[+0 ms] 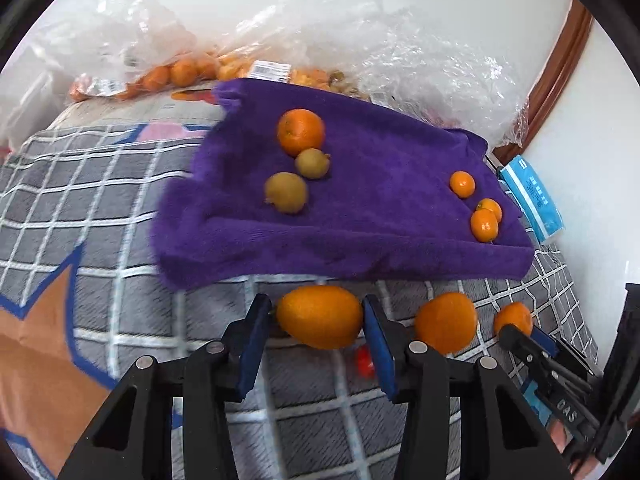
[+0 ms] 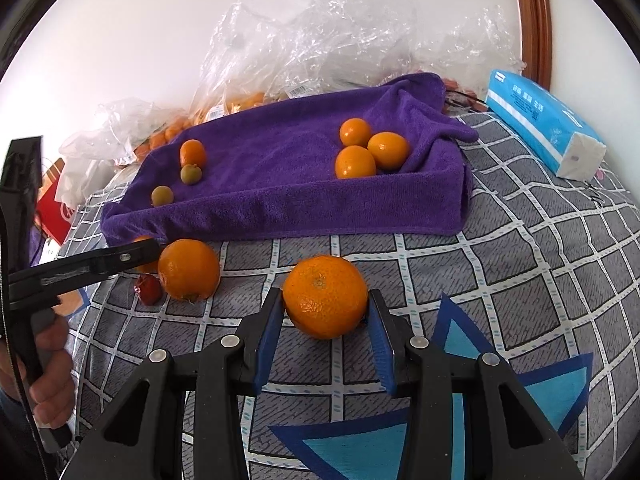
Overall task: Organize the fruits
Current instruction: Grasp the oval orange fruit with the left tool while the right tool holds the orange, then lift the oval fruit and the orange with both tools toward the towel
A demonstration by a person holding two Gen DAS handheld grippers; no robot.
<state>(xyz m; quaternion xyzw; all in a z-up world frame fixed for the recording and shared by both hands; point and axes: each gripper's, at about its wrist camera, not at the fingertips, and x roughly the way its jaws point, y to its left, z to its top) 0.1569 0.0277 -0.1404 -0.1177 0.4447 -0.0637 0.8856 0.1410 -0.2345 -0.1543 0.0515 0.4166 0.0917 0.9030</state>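
Grey checked bedding [image 1: 120, 184] with white grid lines fills my left wrist view, and a fuzzy purple towel [image 1: 360, 216] draped over a tray shape sits on it. Behind the towel, crinkled clear plastic bags [image 1: 360, 40] hold more orange fruit that I can only half make out through the film. On the towel I see a round orange [image 1: 301, 131], two dull green-brown fruits [image 1: 286, 192] beside it, and three small glossy kumquats [image 1: 462, 184] near the right edge. My left gripper [image 1: 318, 316] has its blue pads on either side of an oval orange fruit [image 1: 320, 317], both pads touching its skin. A small red fruit [image 1: 366, 360] is half hidden below it. Further right lies another orange [image 1: 446, 322], and a third fruit is partly cut off by the other tool's black finger.

From the right wrist view, the same bedding shows blue triangle prints [image 2: 460, 360]. My right gripper [image 2: 326, 308] closes on a dimpled mandarin [image 2: 325, 296], its pads pressing both sides, just in front of the towel's front wall. The left gripper [image 2: 128, 254] enters from the left edge; its fingertips are hidden from here, and my hand [image 2: 48, 368] is cut off. A blue tissue pack [image 2: 540, 116] lies right of the towel.
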